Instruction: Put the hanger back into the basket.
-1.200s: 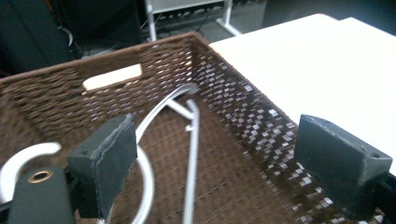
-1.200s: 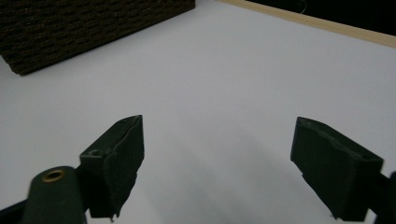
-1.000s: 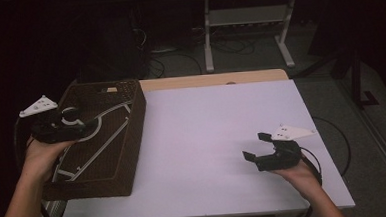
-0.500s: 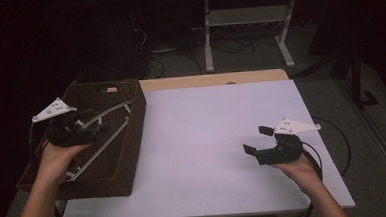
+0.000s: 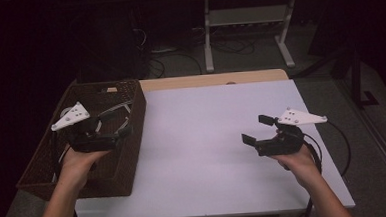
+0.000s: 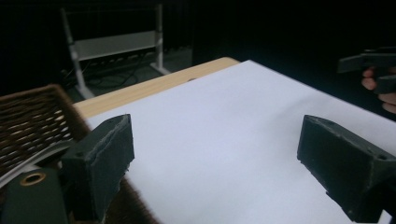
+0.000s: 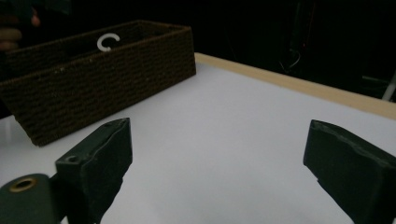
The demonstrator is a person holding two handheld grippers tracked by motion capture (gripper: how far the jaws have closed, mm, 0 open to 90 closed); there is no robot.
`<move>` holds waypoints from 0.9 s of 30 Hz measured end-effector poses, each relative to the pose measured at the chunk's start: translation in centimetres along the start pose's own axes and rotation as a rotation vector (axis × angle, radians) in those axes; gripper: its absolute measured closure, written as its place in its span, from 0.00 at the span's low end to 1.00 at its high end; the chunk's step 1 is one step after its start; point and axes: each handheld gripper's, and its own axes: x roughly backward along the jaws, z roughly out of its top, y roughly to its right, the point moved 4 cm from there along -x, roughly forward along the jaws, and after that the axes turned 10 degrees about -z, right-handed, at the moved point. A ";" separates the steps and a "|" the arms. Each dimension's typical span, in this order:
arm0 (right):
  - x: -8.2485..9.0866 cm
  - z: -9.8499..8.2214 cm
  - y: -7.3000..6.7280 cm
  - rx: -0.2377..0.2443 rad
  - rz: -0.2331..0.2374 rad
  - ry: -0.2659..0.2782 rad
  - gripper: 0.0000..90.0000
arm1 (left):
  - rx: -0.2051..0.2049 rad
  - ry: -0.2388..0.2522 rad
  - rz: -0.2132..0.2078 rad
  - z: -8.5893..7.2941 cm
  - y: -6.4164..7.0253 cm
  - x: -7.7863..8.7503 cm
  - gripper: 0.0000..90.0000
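Both hand-held grippers hang above the table with nothing in them. Over the basket, the left gripper [image 5: 120,135] has its jaws spread wide, and in its own view the two black jaws frame only bare white tabletop [image 6: 224,135]. On the other side, the right gripper [image 5: 257,130] sits well apart from it above the white surface; its jaws have just been opening further and stand wide, with nothing between them.

No brand, label or lettering can be read anywhere; the grey three-cornered plates on the grippers show small dark dots but no text.

From the high view, the dark woven basket [image 5: 133,156] sits at the left end of the table, and pale hangers [image 5: 112,111] lie inside it under the left hand [image 5: 81,162]; they are too dim to count. That view also shows the cable looping beside the right hand [image 5: 296,158] and a metal rack [image 5: 246,20] on the floor beyond the table.

Looking along the right gripper, the basket's outer wall [image 7: 93,93] stands broadside, with a white hook [image 7: 108,41] curling above the rim. Along the left gripper you get the wooden table edge [image 6: 154,86], the rack [image 6: 112,46] and, at far right, fingers [image 6: 378,91] of the other hand.
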 end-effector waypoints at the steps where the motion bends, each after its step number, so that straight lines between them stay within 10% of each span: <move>1: 0.0 0.2 0.0 0.000 0.000 0.012 0.07 | -0.002 0.010 -0.008 -0.1 0.3 -0.2 0.12; 27: 0.1 3.2 -0.3 0.014 -0.014 0.119 0.01 | -0.004 0.069 -0.096 -2.1 1.8 -2.7 0.03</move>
